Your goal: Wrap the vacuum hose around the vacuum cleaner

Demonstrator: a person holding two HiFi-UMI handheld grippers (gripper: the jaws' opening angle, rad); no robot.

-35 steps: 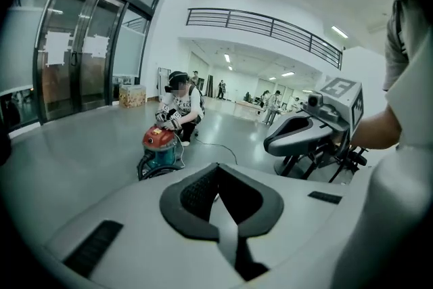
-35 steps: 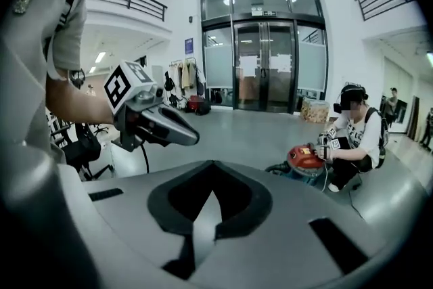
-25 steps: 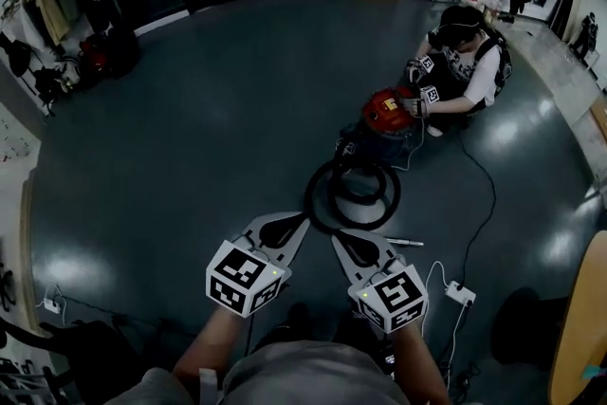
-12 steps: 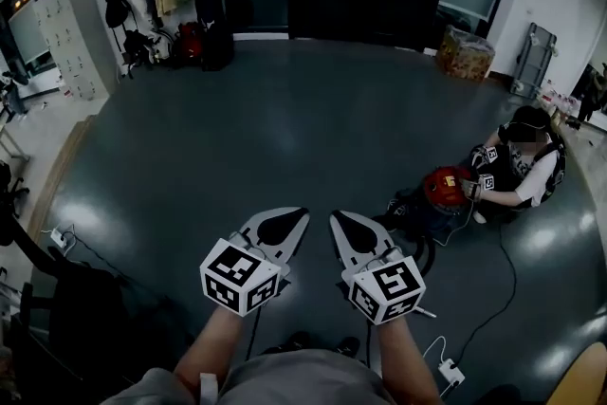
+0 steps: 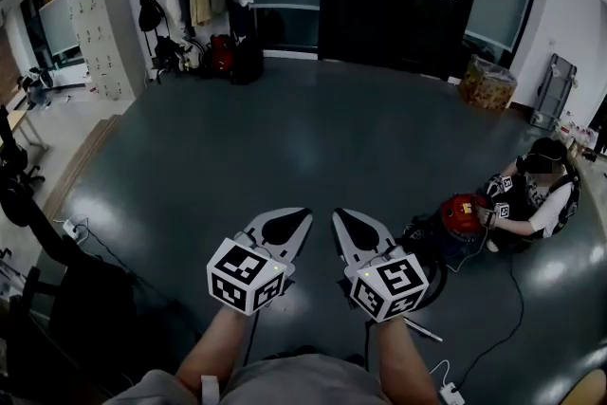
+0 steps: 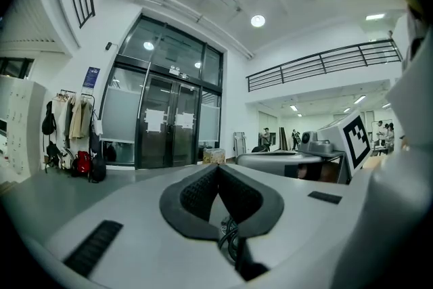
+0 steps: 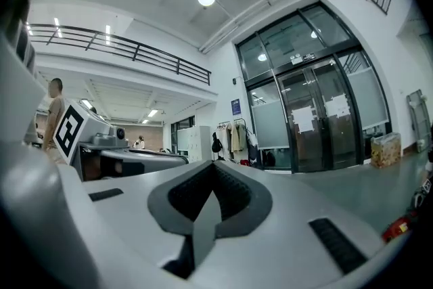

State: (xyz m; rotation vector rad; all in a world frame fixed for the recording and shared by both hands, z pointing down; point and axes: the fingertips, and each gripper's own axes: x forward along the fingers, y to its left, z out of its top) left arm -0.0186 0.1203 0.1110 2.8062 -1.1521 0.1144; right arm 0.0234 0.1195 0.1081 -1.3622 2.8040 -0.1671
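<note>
Jaws pressed together on nothing, left gripper and right gripper side by side.
Red-topped vacuum cleaner stands on the floor at three o'clock, well apart, beside a crouching person.

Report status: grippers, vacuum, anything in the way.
Left gripper, right gripper shut, empty. Vacuum on floor to the right, beside a person. Cable trails near it.

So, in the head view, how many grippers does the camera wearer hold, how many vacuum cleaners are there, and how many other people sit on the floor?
Grippers in the wearer's hands: 2 (left gripper, right gripper, both shut and empty)
vacuum cleaner: 1
seated person: 1
Total: 4
</note>
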